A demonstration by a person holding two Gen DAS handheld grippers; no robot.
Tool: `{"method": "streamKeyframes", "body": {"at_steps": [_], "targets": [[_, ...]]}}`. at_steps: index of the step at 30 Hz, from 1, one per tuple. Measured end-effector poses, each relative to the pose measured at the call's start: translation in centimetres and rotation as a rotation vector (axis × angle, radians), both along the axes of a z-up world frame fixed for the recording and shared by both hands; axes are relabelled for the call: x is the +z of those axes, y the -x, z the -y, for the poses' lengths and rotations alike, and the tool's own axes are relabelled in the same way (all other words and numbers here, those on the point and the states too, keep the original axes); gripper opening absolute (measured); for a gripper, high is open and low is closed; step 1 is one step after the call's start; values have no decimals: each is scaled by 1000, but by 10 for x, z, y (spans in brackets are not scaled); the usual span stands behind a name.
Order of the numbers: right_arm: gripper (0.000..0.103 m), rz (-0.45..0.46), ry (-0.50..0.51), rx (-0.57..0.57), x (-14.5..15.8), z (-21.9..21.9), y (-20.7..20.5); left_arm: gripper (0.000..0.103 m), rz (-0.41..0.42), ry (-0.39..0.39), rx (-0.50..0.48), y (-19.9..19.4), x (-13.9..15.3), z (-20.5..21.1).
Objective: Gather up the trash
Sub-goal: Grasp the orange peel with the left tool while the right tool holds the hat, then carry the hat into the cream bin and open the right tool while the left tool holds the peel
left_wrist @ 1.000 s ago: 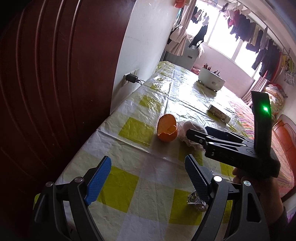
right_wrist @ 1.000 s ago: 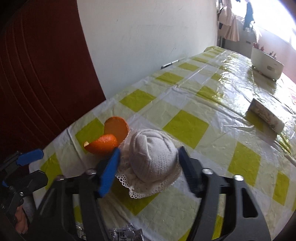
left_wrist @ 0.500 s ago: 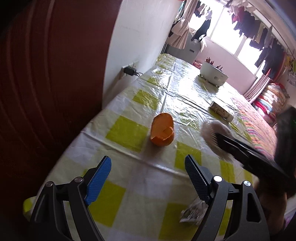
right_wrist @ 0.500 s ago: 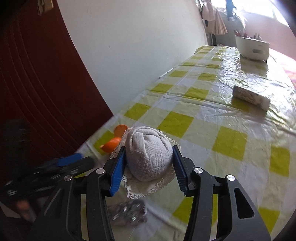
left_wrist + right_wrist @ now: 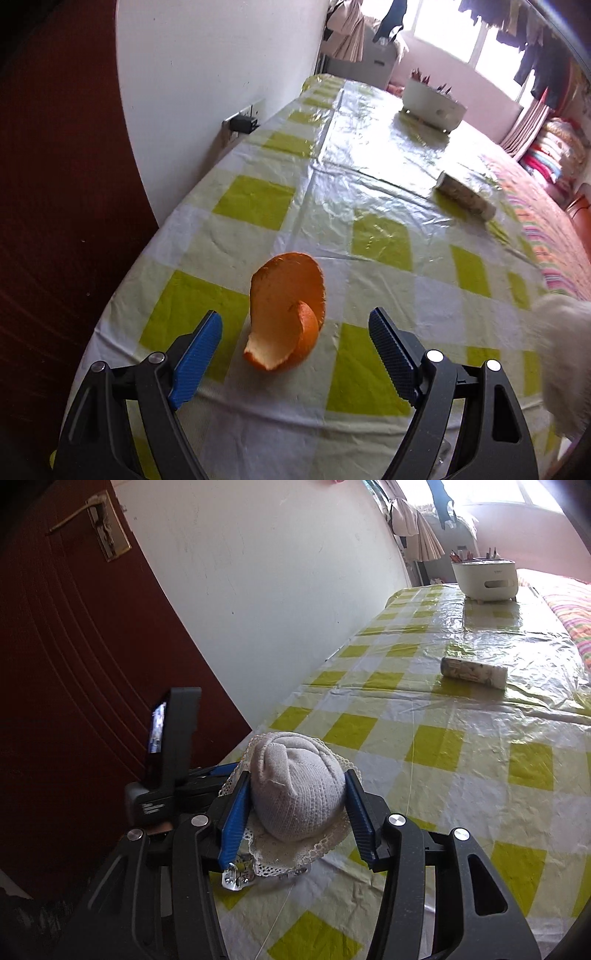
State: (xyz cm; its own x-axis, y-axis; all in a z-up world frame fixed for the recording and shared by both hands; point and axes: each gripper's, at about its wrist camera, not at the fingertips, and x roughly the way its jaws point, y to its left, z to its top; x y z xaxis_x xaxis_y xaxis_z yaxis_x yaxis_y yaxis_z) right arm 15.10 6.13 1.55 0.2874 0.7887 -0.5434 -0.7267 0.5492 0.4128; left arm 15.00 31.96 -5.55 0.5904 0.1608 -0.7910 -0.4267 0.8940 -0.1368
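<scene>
The orange peel sits curled on the near left of the table, cupped side facing near, long axis running near-to-far. Looks light and floppy, so pinch across its curl. Left tongs gape wide around it; right tongs hold a knitted hat

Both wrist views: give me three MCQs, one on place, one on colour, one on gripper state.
1. Where is the orange peel?
A. between the left gripper fingers, on the tablecloth
B. inside the white pot
C. on the floor

2. Colour of the finger pads?
A. red
B. blue
C. white

3. The right gripper is:
A. open and bare
B. shut on the knitted hat
C. shut on the peel

Answers: 1 A, peel lies between the open fingers; 2 B, pads show blue; 3 B, both pads press the hat's sides.
</scene>
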Motion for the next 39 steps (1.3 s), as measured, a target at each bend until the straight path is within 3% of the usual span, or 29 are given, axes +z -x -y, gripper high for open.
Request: {"method": "streamKeyframes", "body": {"at_steps": [5,8,9,13,26,39], "targets": [[49,-10,-14,-17,-4,14,-6,78,14,-3,17,-4,-2,0],[50,-25,-34,-31,-5,24,-10,55,18,-18,23,-4,-1,0],[50,-30,-39,-39,-5,27,-12,41,20,-21,25,-3,-1,0],[50,-27,-45,-65,-4,38,-13,31,43,1,26,2,2,-1],[50,-6,-42,-131,-6,60,-15,28,129,-31,-56,10,22,35],[50,32,-34,-204,-2,102,-13,28,171,-60,-200,6,35,99]]}}
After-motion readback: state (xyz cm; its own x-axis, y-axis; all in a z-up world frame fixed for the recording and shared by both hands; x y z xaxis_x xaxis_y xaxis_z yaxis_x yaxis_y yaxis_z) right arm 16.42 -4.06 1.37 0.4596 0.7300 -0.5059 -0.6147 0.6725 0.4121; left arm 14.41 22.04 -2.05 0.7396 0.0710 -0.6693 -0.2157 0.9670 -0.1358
